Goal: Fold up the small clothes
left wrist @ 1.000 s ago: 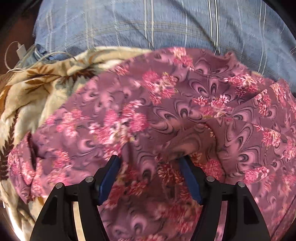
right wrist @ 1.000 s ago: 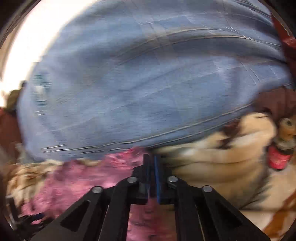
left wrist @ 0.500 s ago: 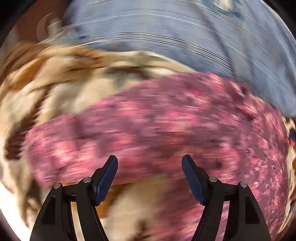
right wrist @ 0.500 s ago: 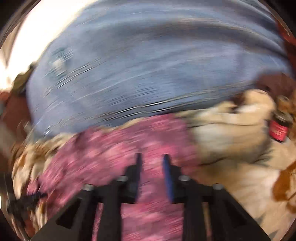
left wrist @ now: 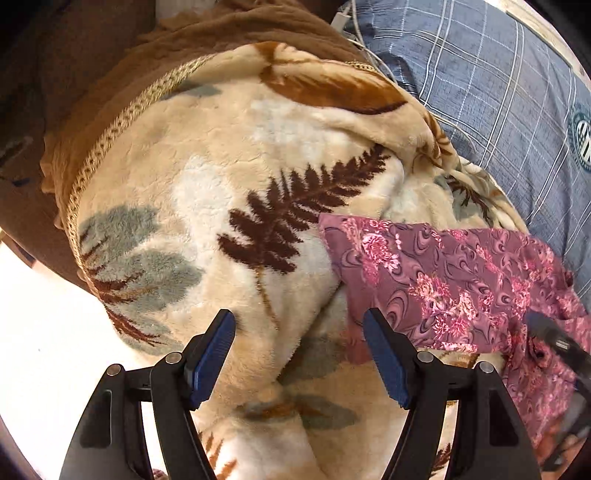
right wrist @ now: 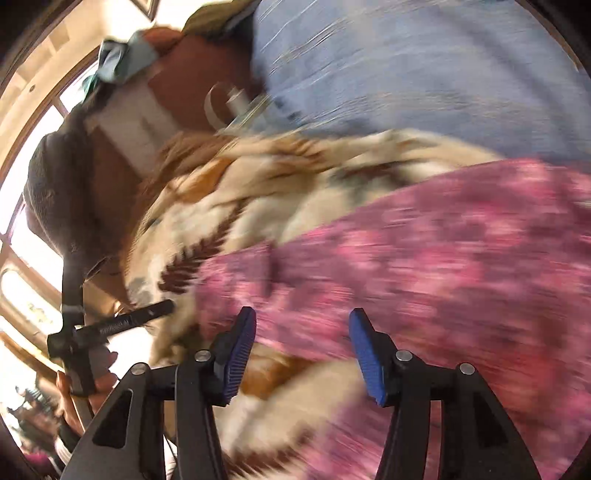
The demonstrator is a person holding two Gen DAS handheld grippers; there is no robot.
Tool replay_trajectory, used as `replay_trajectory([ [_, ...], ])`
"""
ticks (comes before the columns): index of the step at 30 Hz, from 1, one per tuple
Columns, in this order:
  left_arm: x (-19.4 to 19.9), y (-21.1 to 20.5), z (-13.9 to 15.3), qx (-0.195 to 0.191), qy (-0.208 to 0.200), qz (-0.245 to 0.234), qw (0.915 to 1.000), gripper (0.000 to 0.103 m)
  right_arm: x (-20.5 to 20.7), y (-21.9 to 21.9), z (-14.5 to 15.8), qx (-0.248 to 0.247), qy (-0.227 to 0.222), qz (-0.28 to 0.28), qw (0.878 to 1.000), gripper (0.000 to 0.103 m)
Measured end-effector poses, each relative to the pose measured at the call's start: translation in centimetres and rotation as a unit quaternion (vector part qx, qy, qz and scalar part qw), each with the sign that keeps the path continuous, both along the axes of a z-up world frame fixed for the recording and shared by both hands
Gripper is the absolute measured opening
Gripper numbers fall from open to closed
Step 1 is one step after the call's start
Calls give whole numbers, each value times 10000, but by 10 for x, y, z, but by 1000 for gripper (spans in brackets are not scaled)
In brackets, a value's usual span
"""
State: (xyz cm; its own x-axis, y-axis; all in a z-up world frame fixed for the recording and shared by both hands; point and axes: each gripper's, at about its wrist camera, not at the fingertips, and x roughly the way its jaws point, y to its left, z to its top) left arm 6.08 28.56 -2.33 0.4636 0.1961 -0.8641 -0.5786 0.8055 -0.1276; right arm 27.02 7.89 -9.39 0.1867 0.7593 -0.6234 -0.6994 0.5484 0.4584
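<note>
One pink flowered garment lies spread on one cream leaf-print blanket beside one blue checked pillow, while the left gripper and right gripper both gape empty.

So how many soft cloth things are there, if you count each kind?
Flowery pink garment: 1
Fluffy leaf blanket: 1
Blue checked cloth: 1
Brown cloth: 1
Total: 4
</note>
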Motion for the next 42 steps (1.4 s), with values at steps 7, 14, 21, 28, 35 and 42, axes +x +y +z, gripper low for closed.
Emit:
replay_trajectory([
  [7, -12, 25, -6, -199, -197, -64, 9996, 72, 0, 81, -30, -262, 234, 68, 9994, 57],
  [14, -22, 43, -12, -349, -304, 71, 9989, 72, -13, 123, -44, -835, -220, 331, 9957, 45],
  [21, -16, 38, -10, -349, -320, 106, 9988, 72, -36, 88, -5, -246, -743, 470, 9958, 9],
  [28, 12, -2, -3, -497, -390, -277, 9976, 72, -13, -13, 42, 458, -795, -427, 9949, 8],
  [35, 72, -84, -14, -682, -119, -1142, 9910, 72, 19, -138, 62, 870, -785, -1616, 9799, 7],
  [42, 130, -182, -30, -839, 101, -1864, 9788, 72, 43, -274, 61, 1016, -797, -2731, 9533, 7],
])
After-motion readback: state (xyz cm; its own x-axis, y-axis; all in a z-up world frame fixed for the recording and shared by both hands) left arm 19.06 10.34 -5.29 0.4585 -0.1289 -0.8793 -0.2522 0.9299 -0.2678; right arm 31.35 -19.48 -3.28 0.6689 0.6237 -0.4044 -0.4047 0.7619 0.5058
